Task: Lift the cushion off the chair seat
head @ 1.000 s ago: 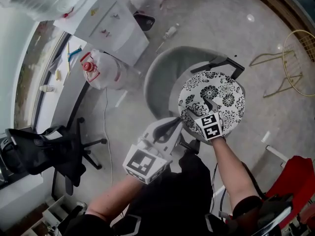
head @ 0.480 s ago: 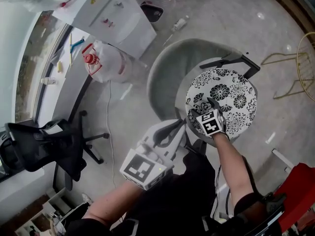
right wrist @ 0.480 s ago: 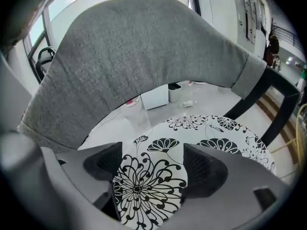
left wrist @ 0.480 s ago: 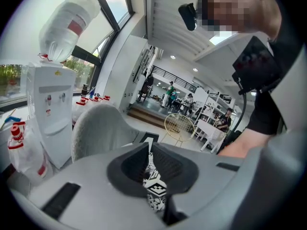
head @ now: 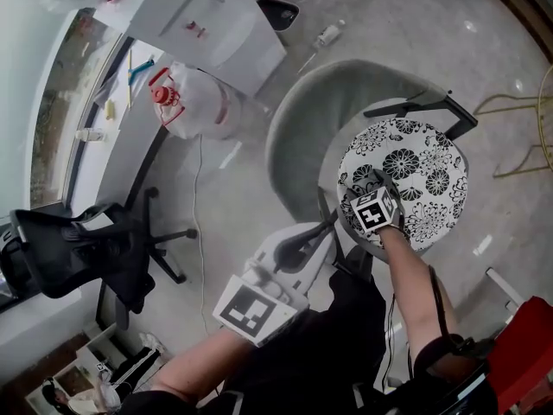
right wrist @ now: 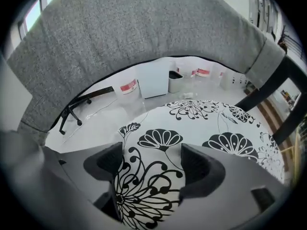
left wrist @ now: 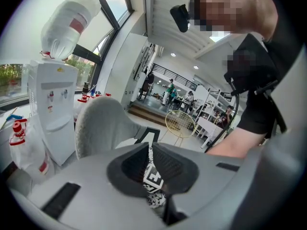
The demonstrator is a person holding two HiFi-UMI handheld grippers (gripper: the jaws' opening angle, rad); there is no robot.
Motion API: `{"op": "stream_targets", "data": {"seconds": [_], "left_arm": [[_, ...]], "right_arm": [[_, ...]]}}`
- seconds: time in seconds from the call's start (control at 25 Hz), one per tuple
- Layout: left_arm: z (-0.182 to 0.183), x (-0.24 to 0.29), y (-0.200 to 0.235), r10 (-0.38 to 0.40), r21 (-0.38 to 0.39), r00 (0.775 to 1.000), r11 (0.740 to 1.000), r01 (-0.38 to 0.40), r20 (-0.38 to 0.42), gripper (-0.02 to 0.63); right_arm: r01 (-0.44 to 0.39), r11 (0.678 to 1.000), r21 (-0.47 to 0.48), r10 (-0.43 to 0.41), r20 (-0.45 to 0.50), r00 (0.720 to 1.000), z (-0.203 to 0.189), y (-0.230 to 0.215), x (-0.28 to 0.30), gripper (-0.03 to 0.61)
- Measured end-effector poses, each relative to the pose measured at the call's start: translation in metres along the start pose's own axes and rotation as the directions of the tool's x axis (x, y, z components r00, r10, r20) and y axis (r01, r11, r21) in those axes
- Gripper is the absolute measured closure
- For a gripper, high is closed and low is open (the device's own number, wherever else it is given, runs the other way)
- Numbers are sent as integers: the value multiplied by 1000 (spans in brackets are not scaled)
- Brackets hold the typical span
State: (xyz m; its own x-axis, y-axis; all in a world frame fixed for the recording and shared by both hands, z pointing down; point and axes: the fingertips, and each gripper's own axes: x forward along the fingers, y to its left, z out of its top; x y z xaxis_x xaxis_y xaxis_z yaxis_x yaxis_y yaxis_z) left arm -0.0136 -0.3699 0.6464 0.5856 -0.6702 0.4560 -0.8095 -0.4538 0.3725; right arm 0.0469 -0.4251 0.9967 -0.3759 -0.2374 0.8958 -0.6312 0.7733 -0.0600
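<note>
A round cushion (head: pixel 419 175) (right wrist: pixel 192 123), white with black flowers, lies on the seat of a grey chair with a curved backrest (head: pixel 315 119) (right wrist: pixel 144 28). My right gripper (head: pixel 369 188) (right wrist: pixel 151 160) points steeply down over the cushion's near-left part. It is open, its jaws have just been opening wide, and the cushion shows below the gap with neither pad pressing on it. My left gripper (head: pixel 326 224) (left wrist: pixel 149 150) hangs to the left of the seat, short of the cushion. Its jaws are shut on nothing.
A white water dispenser (head: pixel 220 24) (left wrist: pixel 50 114) and a bagged water bottle (head: pixel 186 102) stand left of the chair. A black office chair (head: pixel 78 253) is at the far left. A gold wire stool (head: pixel 540 115) (left wrist: pixel 180 123) stands to the right, and something red (head: pixel 527 344) is at the bottom right.
My right gripper has sunk closer to the cushion. The left gripper has dropped a little and stays shut. The cushion has not moved on the seat.
</note>
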Motion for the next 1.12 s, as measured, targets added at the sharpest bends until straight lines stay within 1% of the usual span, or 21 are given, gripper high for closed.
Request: {"op": "stream_targets", "data": {"seconds": [0.2,0.56,0.72,0.8,0.84,0.92,0.96,1.04,1.12], "left_arm": [[-5,0,-2,-7,-2,1000,1000,7,2,606],[-7,-5,-5,-7,-13,1000,1000,7,5,606],[-9,-8,-7,-6,-19,1000,1000,6,2,606],[-8,-10,-8,-8,-19,1000,1000,9,4,606],[-8,-12,-9,-9,-18,1000,1000,10,4,606],[-7,-15,-12,-11,-18,1000,1000,11,4,606],[-6,-16,-13,-11,-19,1000,1000,11,3,606],[-2,-19,-14,-12,-18,1000,1000,12,3,606],[3,-22,-15,-14,-13,1000,1000,14,6,606]], "right_arm": [[6,1000,-17,-6,-17,1000,-6,-3,8,204],[19,1000,8,-18,-33,999,-7,-2,8,251],[26,999,25,-25,-36,999,-8,1,6,303],[30,999,25,-29,-42,999,-8,2,4,341],[35,999,22,-34,-47,998,-10,2,2,367],[48,999,22,-47,-58,997,-15,3,-2,483],[51,998,27,-50,-61,997,-17,3,-4,505],[48,998,42,-45,-55,997,-17,5,-10,526],[44,997,58,-42,-29,999,-12,5,-19,531]]}}
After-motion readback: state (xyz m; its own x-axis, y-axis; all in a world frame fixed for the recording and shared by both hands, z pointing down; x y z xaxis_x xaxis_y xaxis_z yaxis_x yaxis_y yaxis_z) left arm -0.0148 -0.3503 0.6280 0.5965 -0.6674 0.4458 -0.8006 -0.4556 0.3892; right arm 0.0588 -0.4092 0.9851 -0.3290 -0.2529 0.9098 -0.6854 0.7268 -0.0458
